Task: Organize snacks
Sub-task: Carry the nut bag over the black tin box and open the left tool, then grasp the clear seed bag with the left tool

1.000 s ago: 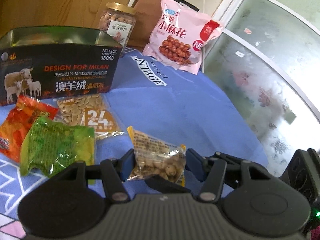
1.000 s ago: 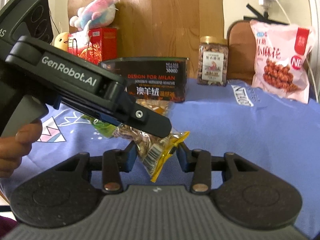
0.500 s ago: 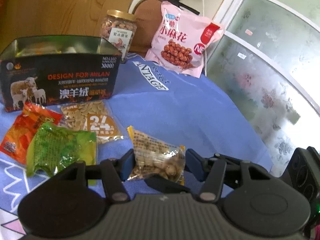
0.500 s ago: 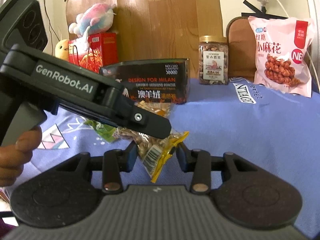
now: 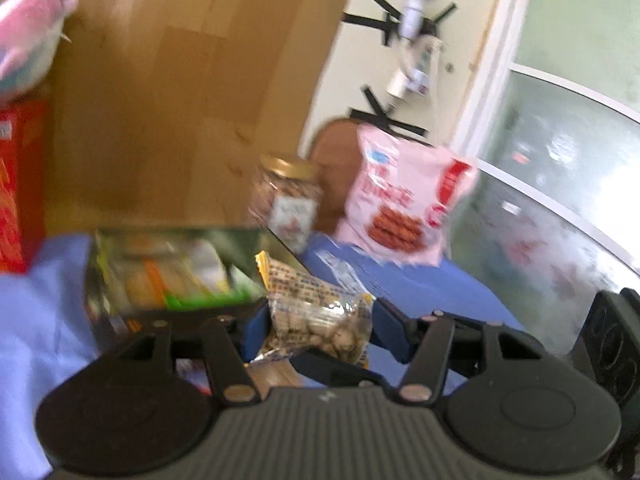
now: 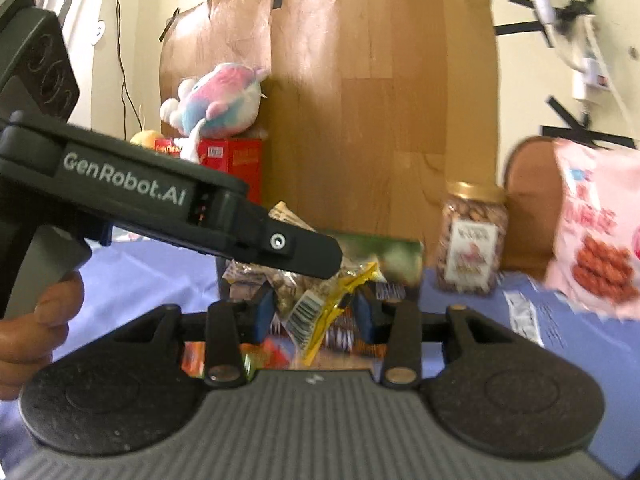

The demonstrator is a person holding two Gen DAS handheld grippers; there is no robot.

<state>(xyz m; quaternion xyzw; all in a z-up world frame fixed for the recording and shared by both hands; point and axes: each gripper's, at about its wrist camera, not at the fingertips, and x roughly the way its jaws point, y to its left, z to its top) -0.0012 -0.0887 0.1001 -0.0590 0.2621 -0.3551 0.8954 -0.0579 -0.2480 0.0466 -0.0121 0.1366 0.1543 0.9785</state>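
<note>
Both grippers hold one clear, yellow-edged peanut packet, lifted off the blue cloth. My left gripper is shut on it from one side. In the right wrist view my right gripper is shut on the packet's barcode end, with the left gripper's body crossing above it. The open dark tin box with snacks inside lies just beyond the packet; it also shows in the right wrist view. The frames are blurred by motion.
A nut jar and a pink snack bag stand at the back against a brown chair. A red box with a plush toy sits back left. Orange and green packets lie below the grippers.
Both grippers have risen with the peanut packet and moved toward the tin box. The packets on the cloth have dropped out of the left wrist view, and the box opening now shows.
</note>
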